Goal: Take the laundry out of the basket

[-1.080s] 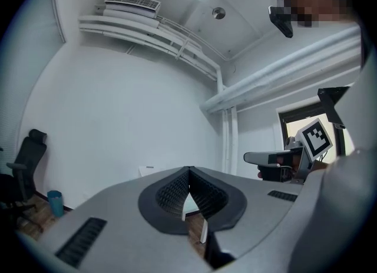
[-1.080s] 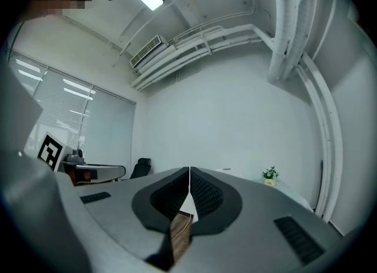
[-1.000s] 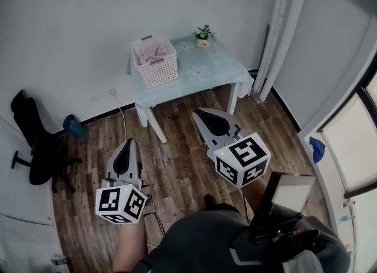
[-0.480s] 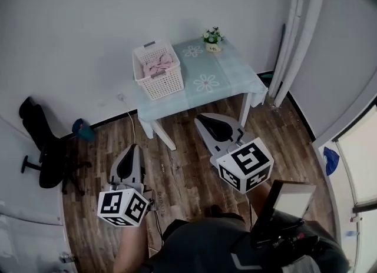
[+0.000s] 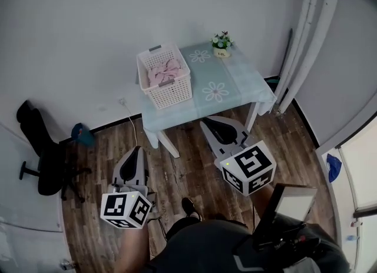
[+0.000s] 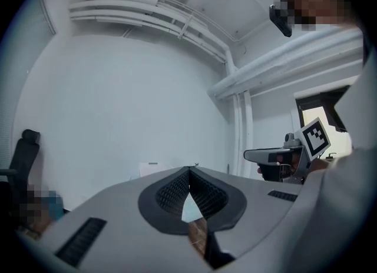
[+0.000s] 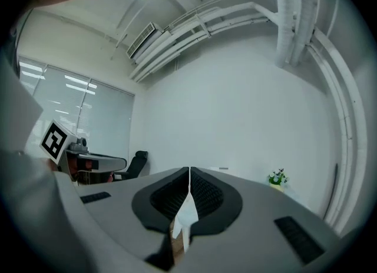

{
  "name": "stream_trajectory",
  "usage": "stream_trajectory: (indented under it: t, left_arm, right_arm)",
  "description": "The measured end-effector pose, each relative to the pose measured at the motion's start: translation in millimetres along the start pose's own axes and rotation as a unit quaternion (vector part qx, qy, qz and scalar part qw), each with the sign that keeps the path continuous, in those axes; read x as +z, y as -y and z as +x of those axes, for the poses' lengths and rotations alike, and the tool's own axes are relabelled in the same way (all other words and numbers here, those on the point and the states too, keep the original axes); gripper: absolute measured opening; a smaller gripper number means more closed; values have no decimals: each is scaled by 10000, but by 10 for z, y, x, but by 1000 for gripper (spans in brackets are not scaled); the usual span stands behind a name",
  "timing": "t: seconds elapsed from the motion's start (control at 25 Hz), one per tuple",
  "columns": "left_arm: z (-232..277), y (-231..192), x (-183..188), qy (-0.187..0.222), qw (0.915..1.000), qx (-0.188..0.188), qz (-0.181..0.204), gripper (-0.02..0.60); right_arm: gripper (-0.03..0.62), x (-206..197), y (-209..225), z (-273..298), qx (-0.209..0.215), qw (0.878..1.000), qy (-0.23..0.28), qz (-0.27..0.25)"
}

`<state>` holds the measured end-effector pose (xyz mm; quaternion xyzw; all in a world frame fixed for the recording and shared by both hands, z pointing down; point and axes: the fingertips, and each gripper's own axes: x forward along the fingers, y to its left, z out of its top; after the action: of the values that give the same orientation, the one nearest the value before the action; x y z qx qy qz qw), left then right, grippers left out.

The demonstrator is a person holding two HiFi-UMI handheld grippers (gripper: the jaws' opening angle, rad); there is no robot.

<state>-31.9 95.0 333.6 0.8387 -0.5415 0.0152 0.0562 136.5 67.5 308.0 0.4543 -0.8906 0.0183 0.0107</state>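
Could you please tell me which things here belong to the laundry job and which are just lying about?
Job: basket, pink laundry in it, left tongs, right tongs.
Lying about: flower pot, office chair, blue thing on floor.

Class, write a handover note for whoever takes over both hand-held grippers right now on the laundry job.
Left hand-held gripper: shut, empty, short of the table.
Right hand-held gripper: shut, empty, also short of it.
Basket: on the table's left end in the head view, pink laundry inside.
Done: nothing taken out yet.
To do: step up, open the jaws, lift the laundry out.
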Motion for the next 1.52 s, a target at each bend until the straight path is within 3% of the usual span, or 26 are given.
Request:
stream_trajectory:
  t: [0.32, 0.72, 1.04, 1.32, 1.52]
  left_arm:
    - [471, -749, 229, 251, 9991, -298, -136, 8]
    - [855, -1475, 205, 337, 9968, -649, -334, 8]
    - [1090, -1656, 182, 351, 9947, -839, -473, 8]
    - [1433, -1769, 215, 293, 9966, -675, -369, 8]
    - [1847, -1781, 329, 247, 9979, -555, -231, 8]
  right_arm:
    - [18, 192, -54, 786, -115, 9994, -37, -319]
    - [20, 232, -159, 1519, -269, 9975, -312, -581]
    - [20, 273, 0, 1825, -589, 9953, -402, -658]
    - [21, 257, 283, 2158, -214, 9965, -429, -688]
    - [22, 289, 715, 2426, -202, 9955, -445, -811]
